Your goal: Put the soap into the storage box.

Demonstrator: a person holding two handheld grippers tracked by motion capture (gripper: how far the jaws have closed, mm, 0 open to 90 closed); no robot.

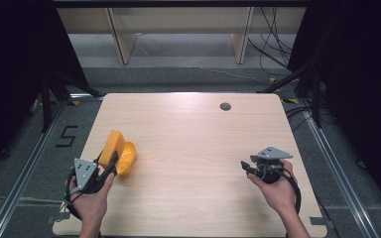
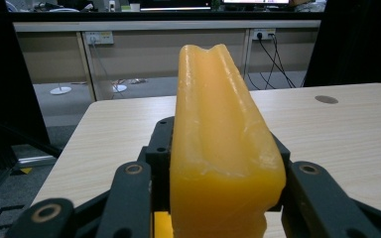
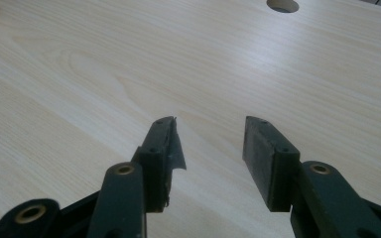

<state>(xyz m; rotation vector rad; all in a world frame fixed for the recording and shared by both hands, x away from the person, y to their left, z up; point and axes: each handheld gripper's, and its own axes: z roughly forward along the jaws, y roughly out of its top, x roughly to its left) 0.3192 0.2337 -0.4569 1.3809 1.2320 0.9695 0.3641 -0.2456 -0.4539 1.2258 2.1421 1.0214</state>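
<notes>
Your left gripper (image 1: 110, 166): at the table's near left corner, your left hand (image 1: 93, 198) holds it, jaws clamped on the sides of a yellow block (image 2: 223, 148) that stands tall between the pads.
Yellow block, seen from above: it (image 1: 112, 145) rises at a tilt from the jaws, near the table's left edge.
Orange piece (image 1: 127, 157): it lies just beside the block on its right, by the gripper's tip; whether the two touch cannot be told.
Your right gripper (image 1: 245, 167): near the right edge, well apart from the block, your right hand (image 1: 277, 191) holds it pointing left across the table.
Right fingers: in the right gripper view the gripper (image 3: 209, 144) is parted, bare wood between the pads (image 3: 258, 158), nothing held.
Table (image 1: 188, 144): pale wood.
Far side: a round cable hole (image 1: 225, 106) near the far edge.
</notes>
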